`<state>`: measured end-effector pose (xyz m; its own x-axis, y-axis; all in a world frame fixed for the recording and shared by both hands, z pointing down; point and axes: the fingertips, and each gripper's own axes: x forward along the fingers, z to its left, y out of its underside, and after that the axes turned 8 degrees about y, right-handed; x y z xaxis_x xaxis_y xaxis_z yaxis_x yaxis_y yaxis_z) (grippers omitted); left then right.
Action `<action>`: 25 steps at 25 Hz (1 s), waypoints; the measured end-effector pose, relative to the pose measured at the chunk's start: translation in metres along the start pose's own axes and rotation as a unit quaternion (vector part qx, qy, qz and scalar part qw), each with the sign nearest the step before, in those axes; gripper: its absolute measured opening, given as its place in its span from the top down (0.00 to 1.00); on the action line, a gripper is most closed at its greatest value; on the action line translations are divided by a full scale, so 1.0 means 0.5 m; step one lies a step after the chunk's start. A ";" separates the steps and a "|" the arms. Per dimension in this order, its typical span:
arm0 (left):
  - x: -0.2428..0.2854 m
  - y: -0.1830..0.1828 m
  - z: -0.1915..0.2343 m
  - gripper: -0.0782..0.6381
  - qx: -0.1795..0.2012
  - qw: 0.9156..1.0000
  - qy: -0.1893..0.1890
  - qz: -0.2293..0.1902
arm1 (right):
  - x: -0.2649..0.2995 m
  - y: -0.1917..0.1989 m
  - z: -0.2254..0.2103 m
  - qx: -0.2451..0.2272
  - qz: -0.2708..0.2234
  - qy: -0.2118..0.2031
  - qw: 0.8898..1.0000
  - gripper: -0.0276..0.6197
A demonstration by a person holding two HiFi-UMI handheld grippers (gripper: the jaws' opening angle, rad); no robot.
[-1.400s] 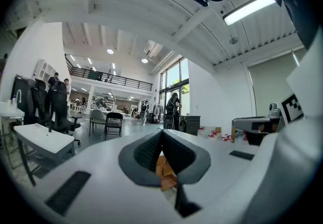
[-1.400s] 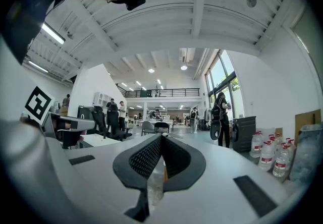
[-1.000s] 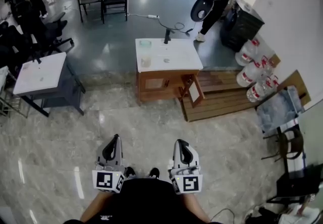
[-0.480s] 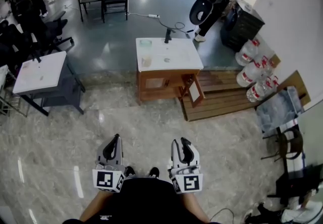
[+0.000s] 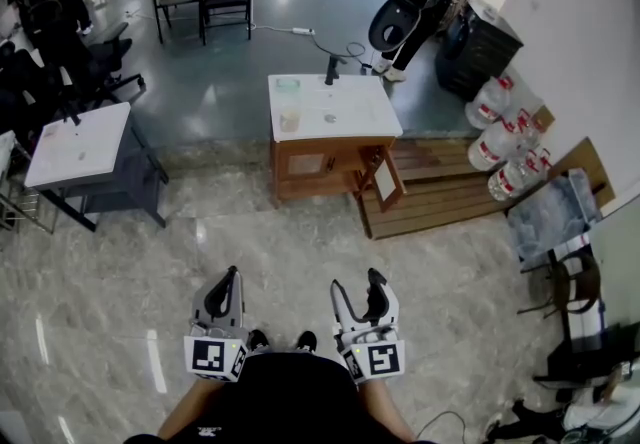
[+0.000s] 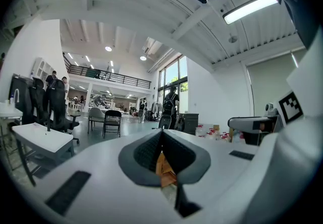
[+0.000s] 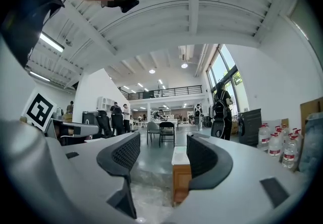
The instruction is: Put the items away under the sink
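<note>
Moved: right gripper (image 5: 357,284), jaws together a second ago, have just been opening, nothing between them; left gripper (image 5: 228,277) closed, empty. Two cups (image 5: 289,119) sit on the sink counter (image 5: 350,122), upper centre, well apart from us; we judge this a readying pose.

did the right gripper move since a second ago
No: right gripper holds its spot beside the shoe; only its jaws have just been opening, nothing between them.

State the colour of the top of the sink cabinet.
White top on a brown wooden cabinet; the head view shows it best.
</note>
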<state>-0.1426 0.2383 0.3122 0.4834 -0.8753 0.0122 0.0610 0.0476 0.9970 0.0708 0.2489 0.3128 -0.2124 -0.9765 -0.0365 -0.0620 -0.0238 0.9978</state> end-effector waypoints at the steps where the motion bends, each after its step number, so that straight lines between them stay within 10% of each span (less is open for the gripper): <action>1: 0.000 0.002 0.002 0.88 0.000 1.000 0.001 0.000 | 0.001 0.001 -0.001 0.001 0.000 0.001 1.000 0.51; 10: -0.004 0.003 0.020 0.88 -0.002 1.000 0.005 0.007 | 0.010 0.002 0.005 0.010 0.002 -0.004 1.000 0.30; 25: -0.047 -0.002 0.124 0.88 -0.004 1.000 0.015 0.005 | 0.029 0.004 0.089 -0.008 -0.004 0.015 1.000 0.28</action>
<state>-0.2083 0.2292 0.3155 0.5105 -0.8597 0.0189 0.0636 0.0597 0.9962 0.0243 0.2443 0.3118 -0.1816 -0.9824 -0.0435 -0.0478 -0.0354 0.9982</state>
